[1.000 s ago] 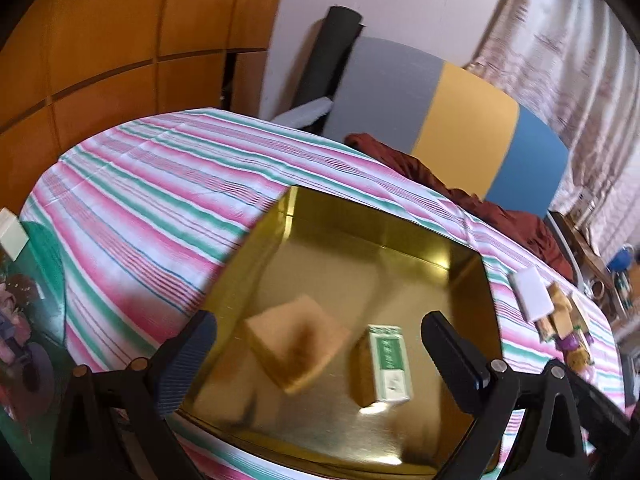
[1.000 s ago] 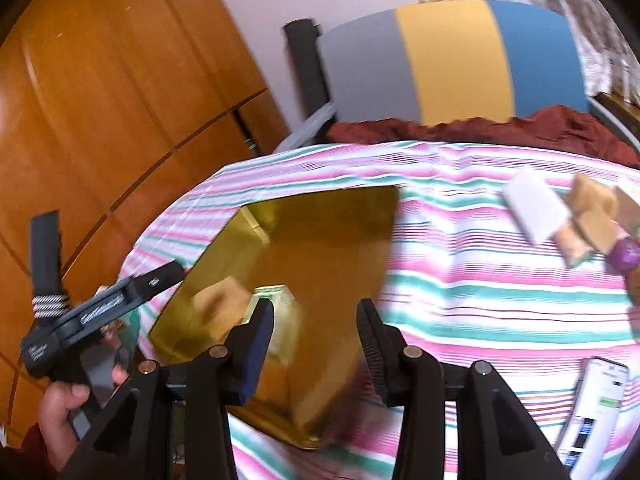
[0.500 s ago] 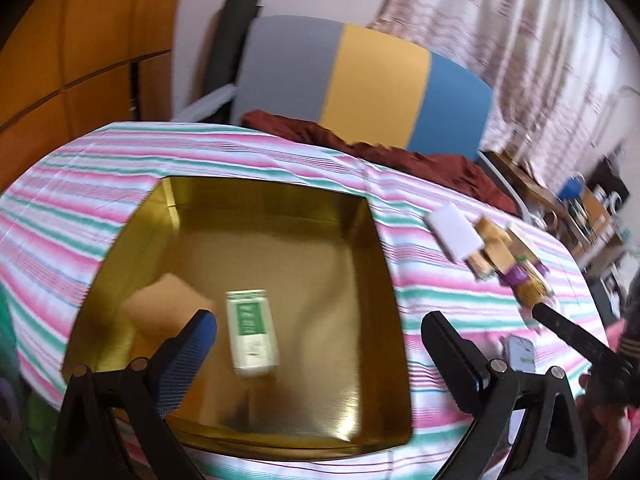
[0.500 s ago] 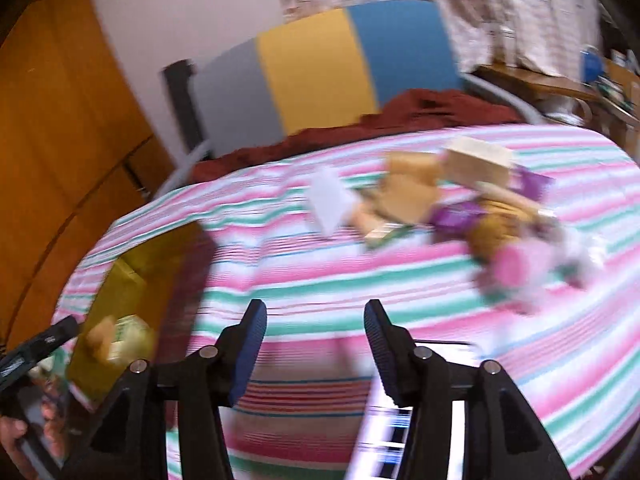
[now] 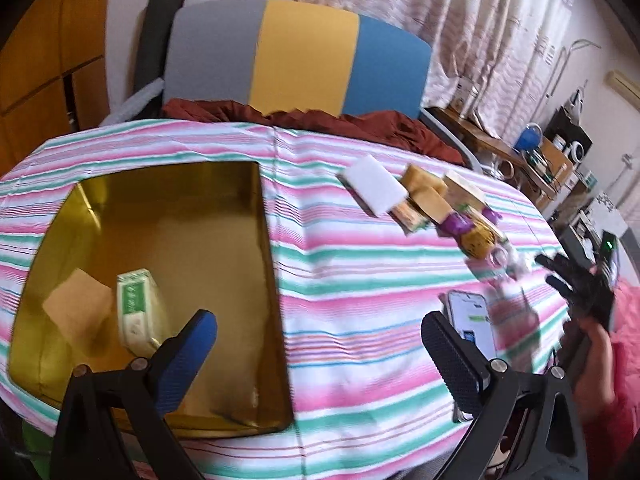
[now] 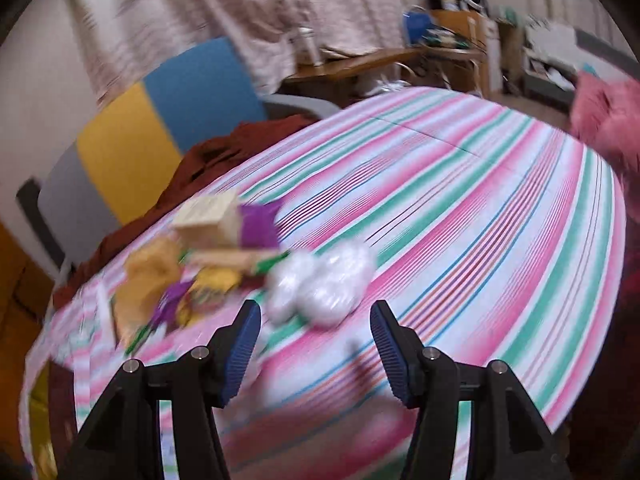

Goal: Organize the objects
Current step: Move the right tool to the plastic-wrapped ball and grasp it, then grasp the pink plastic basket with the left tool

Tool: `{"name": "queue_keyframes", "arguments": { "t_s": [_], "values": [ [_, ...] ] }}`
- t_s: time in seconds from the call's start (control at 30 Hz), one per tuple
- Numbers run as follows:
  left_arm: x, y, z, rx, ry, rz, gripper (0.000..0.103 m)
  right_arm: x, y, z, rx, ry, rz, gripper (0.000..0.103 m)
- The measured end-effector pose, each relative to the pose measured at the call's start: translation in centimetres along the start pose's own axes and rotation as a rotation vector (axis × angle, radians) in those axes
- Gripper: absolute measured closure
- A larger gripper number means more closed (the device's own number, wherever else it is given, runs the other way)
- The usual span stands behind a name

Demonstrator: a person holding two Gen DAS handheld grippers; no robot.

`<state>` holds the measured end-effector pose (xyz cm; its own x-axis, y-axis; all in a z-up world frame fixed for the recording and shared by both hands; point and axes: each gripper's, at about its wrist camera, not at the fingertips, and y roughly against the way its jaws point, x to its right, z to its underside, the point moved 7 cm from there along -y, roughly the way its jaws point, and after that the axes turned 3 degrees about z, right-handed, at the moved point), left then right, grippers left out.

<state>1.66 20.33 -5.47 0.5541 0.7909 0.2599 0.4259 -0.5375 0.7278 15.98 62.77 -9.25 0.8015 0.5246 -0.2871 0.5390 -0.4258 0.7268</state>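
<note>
Striped cloth (image 5: 360, 288) in pink, green and white covers your table, with a grey, yellow and blue chair back (image 5: 296, 56) behind it. Your shiny gold tray (image 5: 256, 280) sits at the left, holding a tan sponge block (image 5: 76, 308) and a green-and-white carton (image 5: 136, 308). The loose pile (image 5: 436, 204) of a white block, tan sponges and purple wrappers lies well apart from the tray. Your left gripper (image 5: 320, 356) stands spread wide, empty. Your right gripper (image 6: 316, 344), its jaws just been opening, holds nothing; a crinkly clear packet (image 6: 320, 284) lies just beyond it.
</note>
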Motion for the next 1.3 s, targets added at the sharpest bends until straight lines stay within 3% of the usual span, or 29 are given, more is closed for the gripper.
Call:
{"name": "queue_keyframes", "arguments": {
  "t_s": [0.13, 0.33, 0.47, 0.6, 0.83, 1.17, 1.3],
  "values": [
    [1.7, -0.6, 0.7, -0.025, -0.036, 0.011, 0.0, 1.6, -3.2, -1.6, -0.041, -0.08, -0.019, 0.045],
    [3.4, -0.8, 0.8, -0.032, -0.08, 0.021, 0.0, 2.4, -6.1, -1.3, -0.073, -0.109, -0.058, 0.048],
    [4.7, -1.6, 0.4, -0.044, -0.099, 0.032, 0.0, 1.1, -5.9, -0.4, -0.048, -0.023, -0.074, 0.064],
    [6.2, -2.4, -0.1, -0.048, -0.125, 0.052, 0.0, 0.4, -5.3, 0.6, -0.019, 0.048, -0.067, 0.066],
    [10.1, -4.6, -1.3, -0.071, -0.174, 0.105, 0.0, 2.9, -4.2, 0.6, 0.049, -0.039, -0.017, 0.067],
    [21.1, -9.5, -5.2, -0.126, -0.249, 0.323, 0.0, 6.1, -1.7, 0.6, 0.176, -0.075, 0.179, 0.067],
    [26.2, -12.7, -6.0, -0.194, -0.267, 0.423, 0.0, 7.7, -1.0, 0.8, 0.21, -0.15, 0.186, 0.067]
  ]
}}
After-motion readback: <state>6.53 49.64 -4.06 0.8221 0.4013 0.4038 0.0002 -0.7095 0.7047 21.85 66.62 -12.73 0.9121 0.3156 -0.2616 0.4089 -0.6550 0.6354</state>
